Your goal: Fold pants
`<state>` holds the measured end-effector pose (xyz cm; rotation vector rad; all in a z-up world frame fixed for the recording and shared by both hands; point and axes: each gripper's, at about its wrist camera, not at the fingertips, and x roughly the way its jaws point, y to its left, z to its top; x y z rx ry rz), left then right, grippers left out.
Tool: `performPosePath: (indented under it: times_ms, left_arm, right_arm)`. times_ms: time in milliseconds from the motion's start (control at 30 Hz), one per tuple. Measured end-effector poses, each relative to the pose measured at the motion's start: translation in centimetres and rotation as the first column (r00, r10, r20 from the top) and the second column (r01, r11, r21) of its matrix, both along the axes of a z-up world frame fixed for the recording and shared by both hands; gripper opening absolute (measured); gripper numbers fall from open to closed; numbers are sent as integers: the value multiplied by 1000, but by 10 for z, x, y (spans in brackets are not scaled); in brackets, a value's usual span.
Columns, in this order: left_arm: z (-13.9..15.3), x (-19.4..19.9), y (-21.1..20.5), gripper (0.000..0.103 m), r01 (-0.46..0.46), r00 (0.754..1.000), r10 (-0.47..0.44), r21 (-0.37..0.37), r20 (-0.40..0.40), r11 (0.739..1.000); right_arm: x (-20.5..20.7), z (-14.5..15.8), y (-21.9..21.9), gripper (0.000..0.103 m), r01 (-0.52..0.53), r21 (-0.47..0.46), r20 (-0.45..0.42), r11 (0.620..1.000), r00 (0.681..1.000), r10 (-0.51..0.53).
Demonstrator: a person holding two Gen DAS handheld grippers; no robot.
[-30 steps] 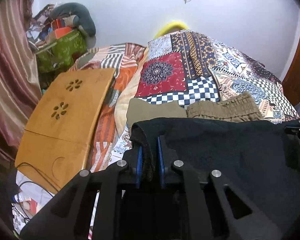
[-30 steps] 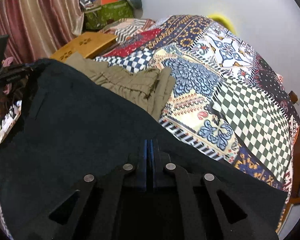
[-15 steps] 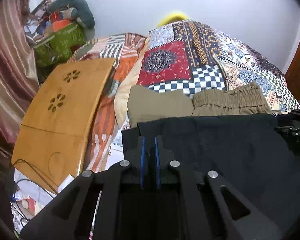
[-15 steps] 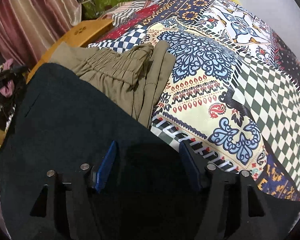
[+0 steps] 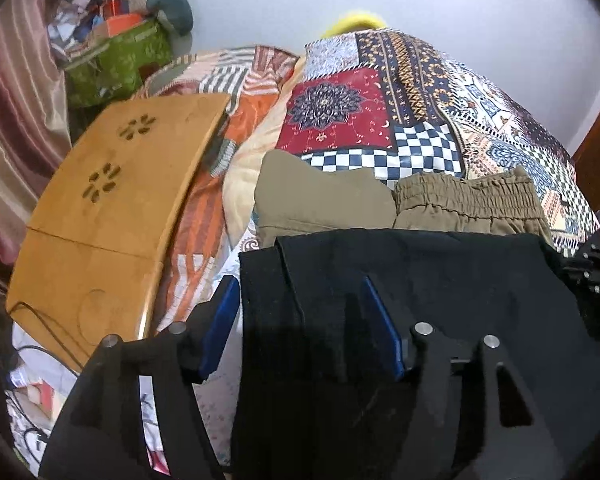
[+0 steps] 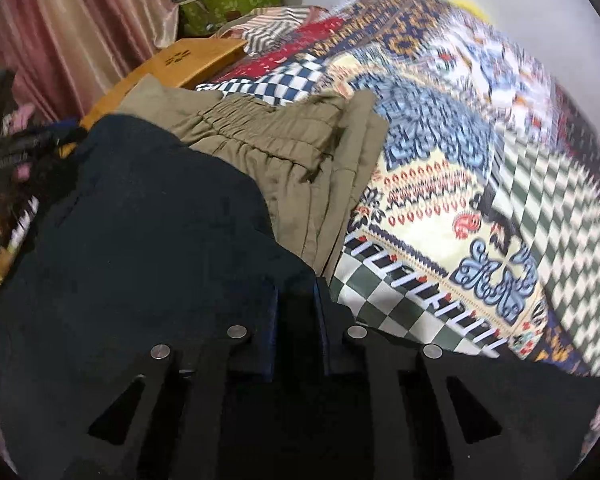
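Black pants (image 5: 420, 280) edge overlaps khaki pants (image 5: 460, 204)

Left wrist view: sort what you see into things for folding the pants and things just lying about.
Job: black pants; left gripper, jaws opening astride the pants' edge; right gripper, closing on them.

Lying about: olive pants, already folded; wooden lap desk; patchwork bedspread; green box.

Black fabric pants (image 5: 420, 280) folded flat on the patterned patchwork bedspread (image 5: 380, 96).

They lie as a dark, matte, roughly rectangular slab with a straight far edge and a layered fold showing at the left corner. The far edge overlaps a folded pair of olive-khaki pants with a gathered elastic waistband (image 6: 284, 148), which lies just beyond them on the bed.
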<state>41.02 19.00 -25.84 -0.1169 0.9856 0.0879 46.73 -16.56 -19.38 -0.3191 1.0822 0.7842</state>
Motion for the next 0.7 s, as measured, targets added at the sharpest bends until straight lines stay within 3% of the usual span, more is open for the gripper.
performPosePath:
  times_ms: [133,233,333,533,700]
  left_arm:
    - [-14,18,1,60,-26,999,26,4,-33,1000]
    - [-19,26,3,35,-33,999,32,-15,-42,999]
    - [-15,24,1,21,-25,999,24,-22,-24,999]
    - [4,6,-10,15,11,999,-13,35,31,999]
    - [31,-15,-14,14,23,996,-25,29,86,999]
  right_arm:
    - [2,4,-6,11,24,31,16,999,1000,-25]
    - [1,7,-10,10,37,51,34,998,999,-39]
    - [-5,11,-15,9,43,62,53,997,998,-47]
    - [-14,24,-19,9,52,85,74,995,996,-58]
    - [-26,41,-26,9,51,110,89,993,994,-61]
